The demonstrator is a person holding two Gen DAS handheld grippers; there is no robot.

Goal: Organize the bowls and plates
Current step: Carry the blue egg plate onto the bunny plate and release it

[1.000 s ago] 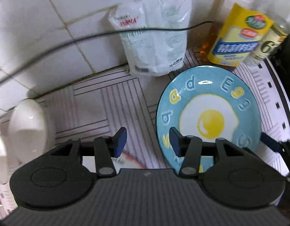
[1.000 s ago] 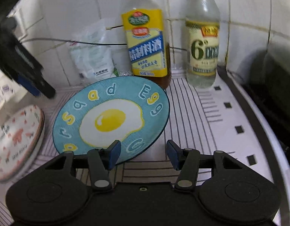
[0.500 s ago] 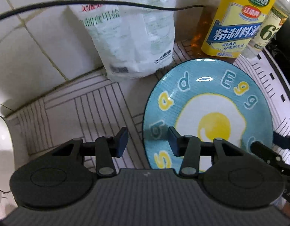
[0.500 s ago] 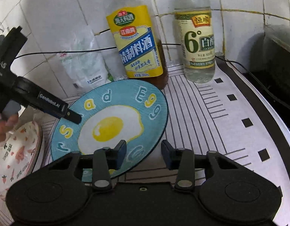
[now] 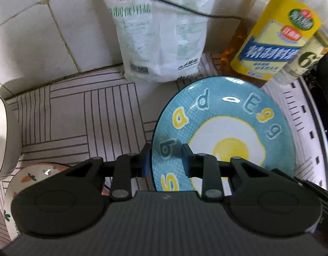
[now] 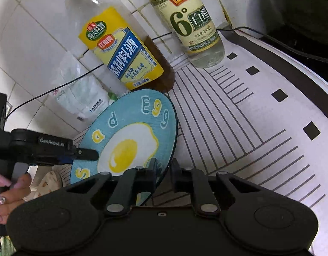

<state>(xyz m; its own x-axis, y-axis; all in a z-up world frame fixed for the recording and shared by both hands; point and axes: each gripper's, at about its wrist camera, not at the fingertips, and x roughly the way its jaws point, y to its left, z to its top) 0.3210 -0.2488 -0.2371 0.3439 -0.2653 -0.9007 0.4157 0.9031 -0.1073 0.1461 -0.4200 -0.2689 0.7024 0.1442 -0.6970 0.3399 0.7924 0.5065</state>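
Left wrist view. The left gripper (image 5: 165, 160) straddles the near-left rim of the blue plate (image 5: 225, 128): one finger stands outside the rim, the other over the plate's face. The fingers are narrowly parted about the rim, but whether the pads press it cannot be told here. The plate lies ahead and to the right of the fingers. Only this view shows a white bowl (image 5: 2, 136) at far left and a patterned bowl (image 5: 21, 183) low on the left, just beside the gripper body. A white bag (image 5: 161, 38) stands ahead against the tiled wall, with a black cable (image 5: 164, 0) across it. A yellow-labelled bottle (image 5: 277, 44) stands ahead to the right.

Right wrist view. The right gripper (image 6: 164, 168) has its fingers either side of the plate's (image 6: 134, 132) near-right rim, close together with the edge between them; firm contact cannot be confirmed. The plate appears tilted, its right edge raised off the mat (image 6: 238, 128). This view alone shows the left gripper (image 6: 87, 153) from outside, reaching in from the left onto the plate's far rim, with the person's hand (image 6: 8, 194) behind it. It also shows the yellow-labelled bottle (image 6: 121, 59) in full, a vinegar bottle (image 6: 191, 25) ahead to the right, and a dark pot (image 6: 302, 10) at far right.
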